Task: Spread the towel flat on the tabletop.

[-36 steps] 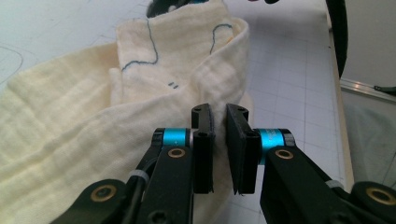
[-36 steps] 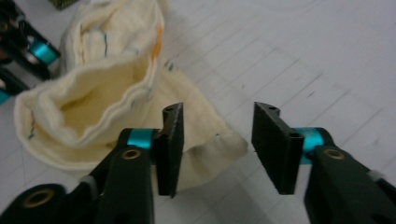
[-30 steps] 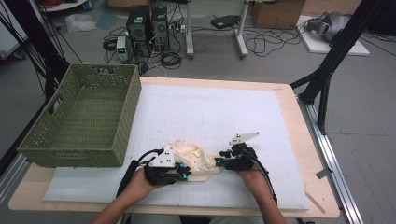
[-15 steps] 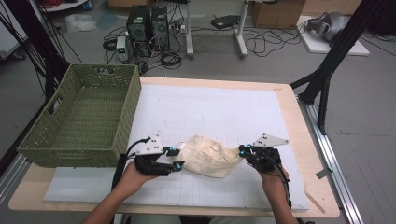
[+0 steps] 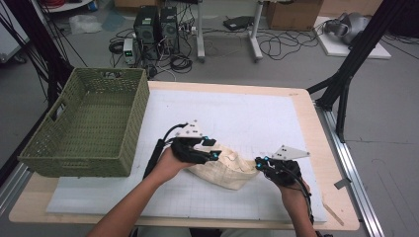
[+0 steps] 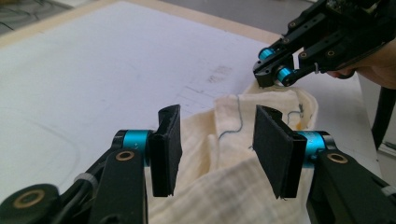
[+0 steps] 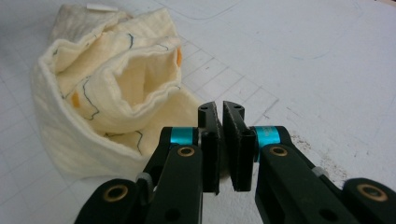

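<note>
- Cream crumpled cotton cloth (image 5: 228,167) on white gridded paper mat (image 5: 247,118), btwn both grippers, near front edge.
- Green woven plastic basket (image 5: 86,126) left of cloth, on light wooden table (image 5: 316,133).

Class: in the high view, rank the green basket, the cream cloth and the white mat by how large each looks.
1. white mat
2. green basket
3. cream cloth

Cream muslin cloth (image 5: 228,167) with thin dark stitched lines and small orange marks; crumpled, folded into loose layers with open pocket; lying on white mat, lower centre of high view.
</note>
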`<state>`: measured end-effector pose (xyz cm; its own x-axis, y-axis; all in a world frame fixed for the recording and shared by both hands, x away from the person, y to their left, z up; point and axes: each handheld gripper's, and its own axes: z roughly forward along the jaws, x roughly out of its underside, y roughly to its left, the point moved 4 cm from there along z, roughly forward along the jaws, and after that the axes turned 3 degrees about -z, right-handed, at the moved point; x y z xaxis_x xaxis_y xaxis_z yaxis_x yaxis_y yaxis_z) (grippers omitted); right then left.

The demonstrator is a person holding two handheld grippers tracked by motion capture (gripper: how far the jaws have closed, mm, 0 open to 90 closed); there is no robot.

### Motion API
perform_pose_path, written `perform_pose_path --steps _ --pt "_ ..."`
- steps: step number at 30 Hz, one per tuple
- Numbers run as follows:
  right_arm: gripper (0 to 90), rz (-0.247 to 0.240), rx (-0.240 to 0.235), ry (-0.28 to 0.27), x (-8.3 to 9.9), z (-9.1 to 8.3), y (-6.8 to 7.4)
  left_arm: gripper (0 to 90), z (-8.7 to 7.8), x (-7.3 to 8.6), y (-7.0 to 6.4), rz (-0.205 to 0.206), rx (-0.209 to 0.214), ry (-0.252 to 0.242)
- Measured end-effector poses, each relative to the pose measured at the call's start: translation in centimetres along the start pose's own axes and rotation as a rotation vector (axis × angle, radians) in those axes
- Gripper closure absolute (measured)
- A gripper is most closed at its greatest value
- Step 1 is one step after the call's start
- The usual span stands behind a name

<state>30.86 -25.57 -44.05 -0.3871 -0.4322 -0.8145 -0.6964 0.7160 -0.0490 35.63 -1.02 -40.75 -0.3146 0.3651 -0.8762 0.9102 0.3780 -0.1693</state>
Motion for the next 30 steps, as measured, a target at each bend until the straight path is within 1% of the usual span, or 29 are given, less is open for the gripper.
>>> perform_pose_path --steps 1,2,4,5,7,8,9,10,11,14,15,17,20,21,24,26,27,30 --pt "85.5 0.002 0.004 -0.004 0.0 0.0 0.0 49.0 0.7 -0.1 -0.1 -0.009 0.011 0.011" --pt "85.5 0.005 0.012 -0.007 0.0 -0.1 0.0 48.1 1.3 -0.1 -0.2 -0.007 0.017 0.032" --pt "85.5 0.01 0.017 -0.008 0.1 -0.1 -0.1 46.9 2.4 0.0 -0.4 -0.014 0.022 0.063" --pt "85.2 0.02 0.009 -0.013 0.1 -0.1 -0.1 47.2 2.9 0.2 -0.5 -0.015 0.028 0.08" --pt "85.0 0.029 0.01 -0.015 0.1 -0.1 -0.1 50.1 3.7 0.6 -0.7 -0.012 0.035 0.12" --pt "84.7 0.032 0.008 -0.015 0.1 -0.1 -0.1 53.0 4.1 0.8 -0.7 -0.008 0.04 0.138" --pt "84.4 0.037 0.011 -0.012 0.1 -0.1 -0.1 55.7 4.4 1.0 -0.7 -0.001 0.035 0.158" --pt "84.4 0.04 0.011 -0.01 0.2 -0.1 -0.1 57.2 4.6 1.1 -0.8 -0.006 0.028 0.17" --pt "84.2 0.041 0.012 -0.008 0.2 -0.1 -0.2 59.1 4.8 1.2 -0.7 -0.007 0.03 0.175" --pt "84.1 0.044 0.012 -0.002 0.2 -0.1 -0.2 75.2 4.7 1.4 -0.6 -0.004 0.034 0.183" --pt "84.1 0.046 0.011 -0.003 0.2 -0.1 -0.2 82.8 4.6 1.4 -0.6 -0.002 0.033 0.181" --pt "84.0 0.047 0.012 -0.004 0.2 -0.1 -0.1 85.9 4.3 1.5 -0.5 -0.005 0.028 0.178" --pt "83.9 0.048 0.017 -0.002 0.3 -0.1 -0.2 86.7 3.4 1.6 -0.3 -0.015 0.008 0.155" --pt "83.9 0.051 0.018 -0.003 0.3 -0.2 -0.2 86.8 3.0 1.5 -0.2 -0.021 0.001 0.139" --pt "83.9 0.05 0.024 -0.004 0.4 -0.3 -0.3 86.7 1.1 1.6 0.4 -0.03 -0.02 0.1" --pt "83.9 0.052 0.028 0.0 0.5 -0.4 -0.3 86.7 -0.3 1.8 0.9 -0.052 -0.048 0.068" --pt "83.9 0.052 0.032 -0.001 0.5 -0.5 -0.3 86.7 -1.0 2.0 1.2 -0.059 -0.057 0.061" --pt "83.9 0.056 0.038 -0.001 0.6 -0.7 -0.4 86.7 -3.1 2.6 2.1 -0.08 -0.102 0.028"
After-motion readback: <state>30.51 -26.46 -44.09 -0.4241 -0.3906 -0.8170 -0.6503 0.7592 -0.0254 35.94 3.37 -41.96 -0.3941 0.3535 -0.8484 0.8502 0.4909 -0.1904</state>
